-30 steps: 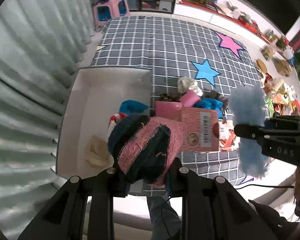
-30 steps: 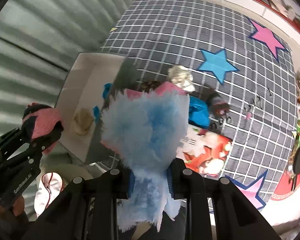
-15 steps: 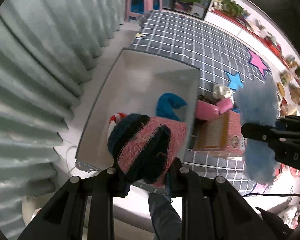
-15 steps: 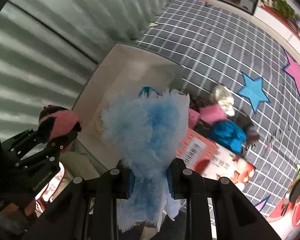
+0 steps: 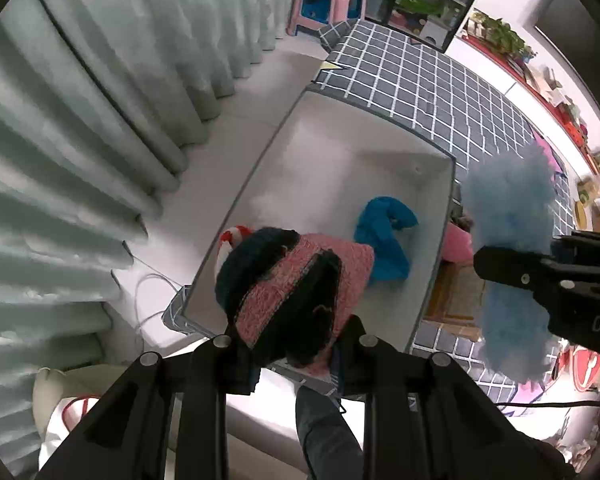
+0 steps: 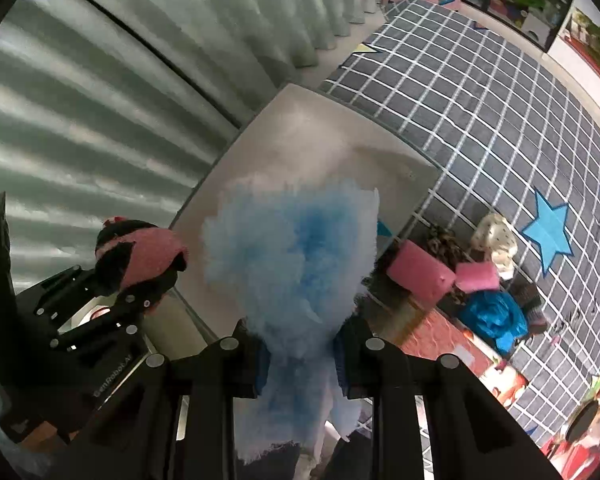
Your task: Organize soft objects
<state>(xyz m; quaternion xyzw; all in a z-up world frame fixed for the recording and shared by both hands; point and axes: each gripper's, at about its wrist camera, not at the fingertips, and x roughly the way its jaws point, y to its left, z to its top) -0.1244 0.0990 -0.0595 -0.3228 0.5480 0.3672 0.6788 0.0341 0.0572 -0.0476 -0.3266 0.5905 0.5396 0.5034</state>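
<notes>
My left gripper [image 5: 294, 354] is shut on a pink and dark knitted piece [image 5: 296, 280], held above the near end of a white bin [image 5: 432, 280]. Inside the bin lies a blue cloth [image 5: 386, 240], and a red-and-white item [image 5: 230, 238] peeks out behind the knit. My right gripper [image 6: 298, 354] is shut on a fluffy light-blue piece [image 6: 292, 252], hanging over the same white bin [image 6: 300, 120]. In the left wrist view that fluffy piece [image 5: 508, 240] hangs just right of the bin. The right wrist view shows the left gripper [image 6: 140, 292] with the knit [image 6: 148, 254] at left.
A grey checked mat [image 6: 480, 92] with star shapes lies under the bin. On it, right of the bin, sit pink blocks [image 6: 420, 272], a blue cloth [image 6: 494, 316], a pale spotted cloth [image 6: 496, 240] and a red printed box [image 6: 452, 344]. Pale curtains [image 5: 80, 120] hang at left; a pink stool [image 5: 328, 4] stands far off.
Both grippers have carried their pieces leftward from the pile on the mat to over the white bin. The views have rolled. Both grips are unchanged.
</notes>
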